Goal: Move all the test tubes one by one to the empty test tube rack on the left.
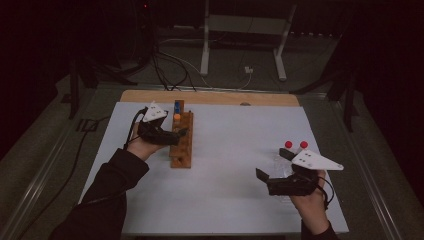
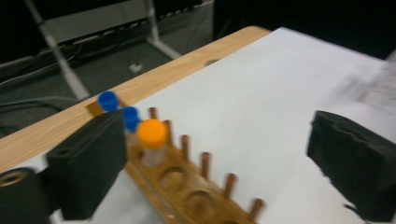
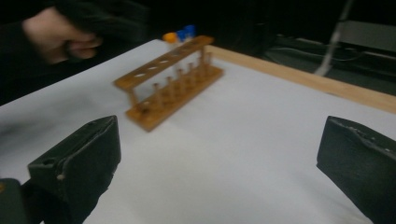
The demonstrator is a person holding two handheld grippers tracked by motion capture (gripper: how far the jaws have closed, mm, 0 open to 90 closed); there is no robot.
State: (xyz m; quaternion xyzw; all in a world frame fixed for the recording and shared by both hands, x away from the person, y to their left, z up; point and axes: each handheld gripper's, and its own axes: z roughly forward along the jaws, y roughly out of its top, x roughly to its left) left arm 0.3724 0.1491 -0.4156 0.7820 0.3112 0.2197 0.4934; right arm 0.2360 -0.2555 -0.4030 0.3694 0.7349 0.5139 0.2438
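High view frames a white sheet (image 1: pixel 225 165) spread over a light wooden table (image 1: pixel 210 97), on which a brown wooden tube rack (image 1: pixel 182 140) is stood near the left half, its length running away from the person. Three capped tubes are held at the rack's far end: an orange-capped clear tube (image 1: pixel 177 116) and, beyond it, two blue-capped tubes (image 1: pixel 177 105). The left gripper (image 1: pixel 176 134), a black two-jaw tool with a white three-cornered plate on top, is held just beside the rack's left side, close to the orange-capped tube. In the left gripper view its jaws are spread wide with nothing between them, the orange-capped tube (image 2: pixel 152 141) being seen upright in the rack (image 2: pixel 196 196) just past the left jaw, apart from it, with the blue-capped tubes (image 2: pixel 119 109) behind; several holes nearer the camera are seen vacant. The right gripper (image 1: pixel 272 162), held by the right hand (image 1: pixel 311 200) near the sheet's right edge, is well apart from the rack. Its jaws are likewise spread wide and unloaded in the right gripper view, where the rack (image 3: pixel 170 88) is seen blurred across the sheet and the left hand (image 3: pixel 58 35) beside it. Two red-capped clear tubes (image 1: pixel 295 145) are seen just beyond the right gripper, on the sheet.
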